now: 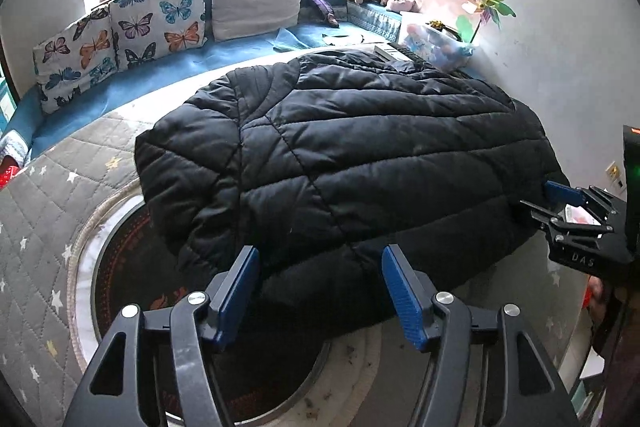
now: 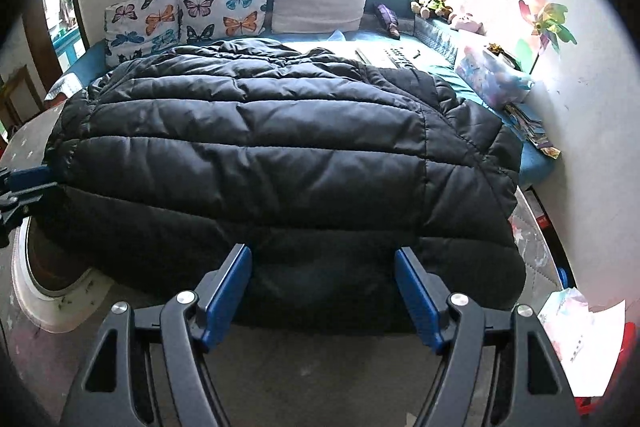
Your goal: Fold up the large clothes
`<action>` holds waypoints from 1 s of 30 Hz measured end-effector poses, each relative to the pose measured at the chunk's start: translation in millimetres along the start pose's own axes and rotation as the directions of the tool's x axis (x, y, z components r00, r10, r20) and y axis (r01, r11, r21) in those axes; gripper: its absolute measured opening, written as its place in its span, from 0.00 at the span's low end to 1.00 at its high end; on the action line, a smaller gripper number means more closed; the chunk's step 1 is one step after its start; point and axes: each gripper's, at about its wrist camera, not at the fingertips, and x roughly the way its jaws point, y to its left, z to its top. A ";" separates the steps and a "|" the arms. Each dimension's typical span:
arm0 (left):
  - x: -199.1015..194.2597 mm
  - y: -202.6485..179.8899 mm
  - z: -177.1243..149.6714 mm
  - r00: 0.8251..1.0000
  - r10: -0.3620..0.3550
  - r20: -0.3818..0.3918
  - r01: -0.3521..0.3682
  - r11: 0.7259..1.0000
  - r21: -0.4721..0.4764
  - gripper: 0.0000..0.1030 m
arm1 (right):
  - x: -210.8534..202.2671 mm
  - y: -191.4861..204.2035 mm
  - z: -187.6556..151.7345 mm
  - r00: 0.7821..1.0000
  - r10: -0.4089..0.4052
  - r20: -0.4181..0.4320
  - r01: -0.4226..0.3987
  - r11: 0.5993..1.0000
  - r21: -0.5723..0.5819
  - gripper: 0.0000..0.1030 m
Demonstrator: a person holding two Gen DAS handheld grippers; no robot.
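black puffer jacket (image 1: 344,163) lies spread on grey quilted mat (image 1: 52,227), far edge near butterfly cushions (image 1: 120,35) | left gripper (image 1: 318,291) wide open, holding nothing, at near hem | right gripper (image 2: 322,291) wide open, holding nothing, perhaps touching hem

The letters "DAS" are printed in pale characters on the black body of the right gripper (image 1: 560,193), as seen at the right edge of the left wrist view. A ring of reddish marks is carried by the round dark rug (image 1: 132,267) beside the black jacket, but it cannot be read as text. No other lettering, brand or number can be made out in either view.
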 end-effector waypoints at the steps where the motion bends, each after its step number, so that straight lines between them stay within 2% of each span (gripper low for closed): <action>1: -2.7 0.0 -1.9 1.000 0.000 0.002 0.000 1.000 -0.001 0.66 | -3.2 1.4 -2.6 1.000 0.003 0.001 -0.003 1.000 0.002 0.78; 3: -8.5 0.2 -5.0 1.000 0.007 0.005 -0.007 1.000 -0.002 0.67 | -9.6 3.3 -5.8 1.000 0.007 0.014 -0.007 1.000 0.004 0.78; 6: -15.5 -1.2 -6.4 0.999 0.037 0.025 -0.037 0.999 0.007 0.79 | -9.8 6.3 -8.2 1.000 0.014 0.023 -0.014 1.000 0.006 0.78; 7: -16.5 -0.7 -6.6 0.998 0.047 0.031 -0.047 0.999 0.005 0.80 | -6.5 6.7 -8.9 1.000 0.022 0.019 -0.022 1.000 0.011 0.78; 14: 7.1 24.7 -6.2 0.996 0.088 -0.012 -0.089 0.995 -0.053 0.80 | 5.5 7.3 -8.2 1.000 0.017 -0.004 -0.017 1.000 0.012 0.79; 17: 12.9 37.3 -6.3 0.999 0.043 -0.019 -0.045 0.995 -0.093 0.80 | -0.4 7.7 -2.6 1.000 0.022 -0.011 -0.022 1.000 0.014 0.79; 20: 19.9 44.5 -8.3 0.999 0.017 -0.028 -0.020 0.992 -0.121 0.80 | -12.4 9.9 3.3 0.999 0.028 0.034 -0.028 0.999 0.022 0.79; 22: 23.4 41.9 -9.2 0.999 0.028 -0.031 -0.032 0.993 -0.110 0.80 | -10.9 12.1 5.7 0.999 0.033 0.036 -0.034 0.999 0.032 0.79; 25: 21.8 39.1 -9.8 0.999 0.032 -0.025 -0.034 0.993 -0.111 0.80 | 9.7 17.6 1.9 1.000 0.014 -0.007 -0.014 1.000 -0.001 0.79; 30: -0.7 28.6 -17.9 0.997 0.082 0.004 -0.081 0.994 -0.071 0.81 | -11.1 18.4 -6.5 1.000 0.011 0.026 -0.010 1.000 -0.019 0.80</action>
